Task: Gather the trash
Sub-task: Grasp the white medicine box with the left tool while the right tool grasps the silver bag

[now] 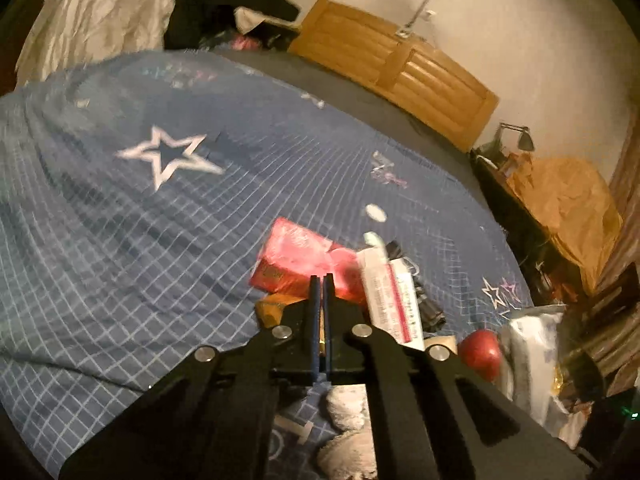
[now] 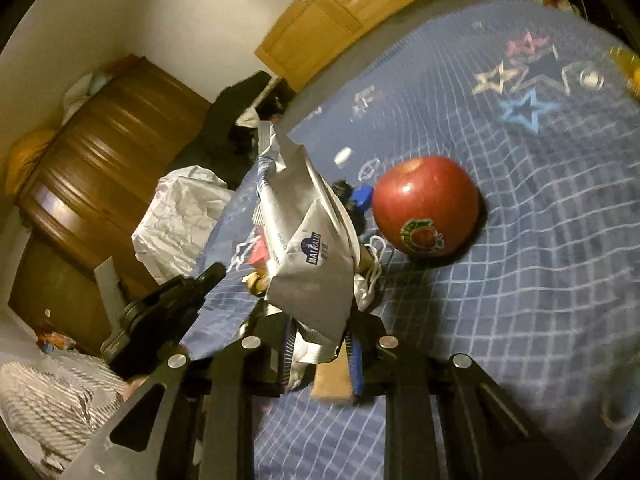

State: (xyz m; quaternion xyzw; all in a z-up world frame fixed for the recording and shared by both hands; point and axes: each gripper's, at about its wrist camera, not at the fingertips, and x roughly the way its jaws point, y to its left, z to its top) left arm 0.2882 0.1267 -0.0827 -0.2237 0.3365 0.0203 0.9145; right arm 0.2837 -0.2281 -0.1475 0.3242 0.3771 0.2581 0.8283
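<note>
— Right gripper (image 2: 320, 344): a silver snack bag (image 2: 308, 248) is squeezed between the two fingers, low at its crumpled end. Most of the bag sticks up past the tips. What could go wrong?

— The bag is big and floppy, and only a small corner is pinched. It could slip out when it is lifted, or crumbs could be spilled on the blue checked bedspread (image 2: 520, 280).

— And the red apple (image 2: 426, 206) with the sticker?

— It sits just beside the bag, to the right. If the bag is swung, the apple could be bumped and rolled away. It may not be trash at all, so it should not be grabbed by mistake.

— Left gripper (image 1: 320, 280)?

— Its fingers are shut tight. Something small and yellowish shows in the thin gap, but what it is cannot be told. It could be dropped without being noticed.

— What is past those tips?

— A pink packet (image 1: 296, 260) and a white tube (image 1: 390, 296) lie close together on the bed. With the fingers shut, they could only be pushed about, not picked up.

— Smallest thing?

— A little white cap (image 1: 375, 213) farther off. It could be missed easily.
</note>
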